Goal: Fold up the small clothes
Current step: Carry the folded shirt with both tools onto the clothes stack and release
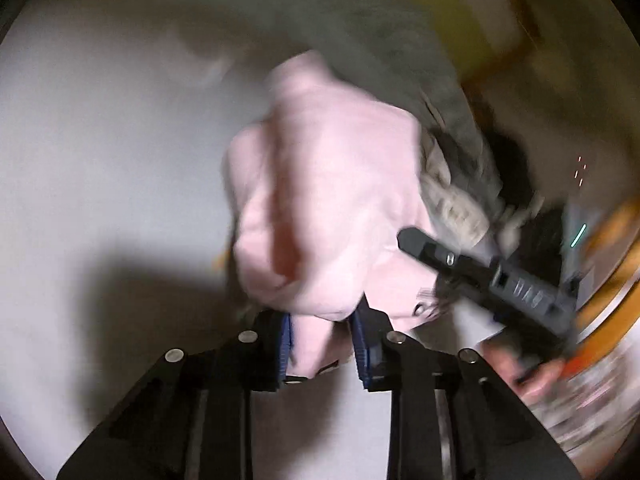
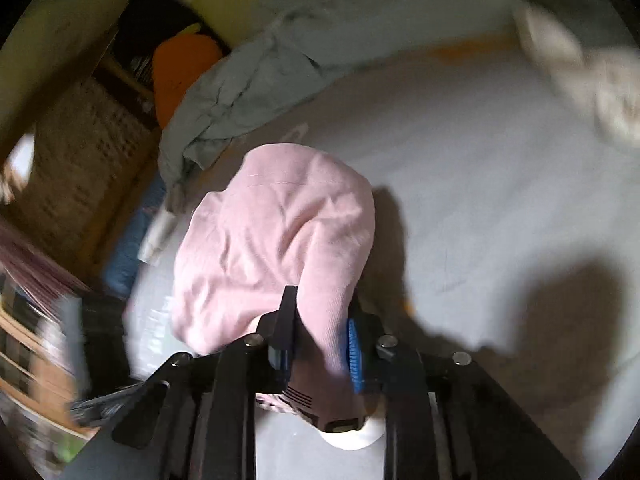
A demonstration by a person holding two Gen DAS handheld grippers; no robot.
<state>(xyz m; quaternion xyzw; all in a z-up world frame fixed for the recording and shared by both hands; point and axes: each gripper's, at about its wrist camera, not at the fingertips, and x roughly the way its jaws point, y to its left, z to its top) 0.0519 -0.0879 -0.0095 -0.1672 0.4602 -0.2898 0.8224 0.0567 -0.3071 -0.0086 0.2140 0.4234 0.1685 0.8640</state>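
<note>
Two grippers, left gripper (image 1: 320,340) and right gripper (image 2: 320,344), pink garment (image 2: 276,240) (pinched)

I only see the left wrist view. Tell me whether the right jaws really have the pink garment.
Observer: Yes. In the right wrist view the right gripper is clamped on the pink garment, and cloth fills the gap between its jaws.
Operator: Report what stands off the left side.
Observer: A woven basket, blurred.
Operator: Name what is behind it.
Observer: Something orange, beside a crumpled grey-green sheet.
</note>
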